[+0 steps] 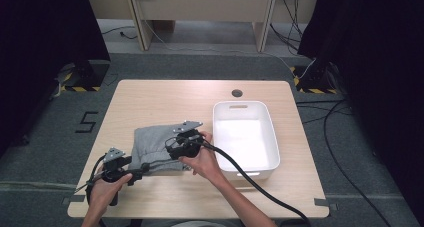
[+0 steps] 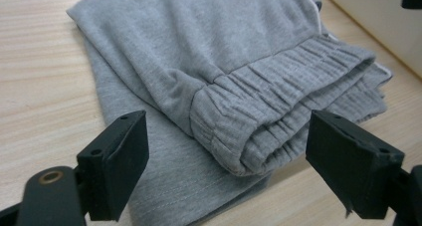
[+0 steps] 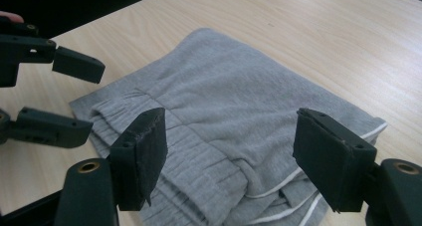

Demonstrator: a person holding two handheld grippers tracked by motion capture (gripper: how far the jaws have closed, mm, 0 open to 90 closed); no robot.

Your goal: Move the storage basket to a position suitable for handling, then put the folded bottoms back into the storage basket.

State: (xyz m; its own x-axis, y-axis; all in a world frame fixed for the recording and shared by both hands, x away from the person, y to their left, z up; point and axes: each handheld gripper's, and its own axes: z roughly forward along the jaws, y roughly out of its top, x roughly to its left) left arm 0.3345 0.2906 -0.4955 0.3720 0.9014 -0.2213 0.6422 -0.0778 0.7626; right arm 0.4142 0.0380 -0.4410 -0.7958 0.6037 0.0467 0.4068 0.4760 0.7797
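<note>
Folded grey sweatpants (image 1: 155,147) flat on desk (image 1: 150,99), just left of white bin (image 1: 272,137). Left gripper (image 2: 226,161) jaws wide, at elastic waistband (image 2: 278,94) corner, pads off fabric. Right gripper (image 3: 229,156) jaws wide, poised over opposite side of sweatpants, gripping nothing.

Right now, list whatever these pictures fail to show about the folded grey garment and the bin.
- Grey garment: the high view hides its right edge behind the right claw and hand.
- Garment's far corner: the left gripper view cuts it off at the top edge.
- Garment type: the folds hide it; an elastic waistband and white stripes show.
- White bin: glare washes out its floor.
</note>
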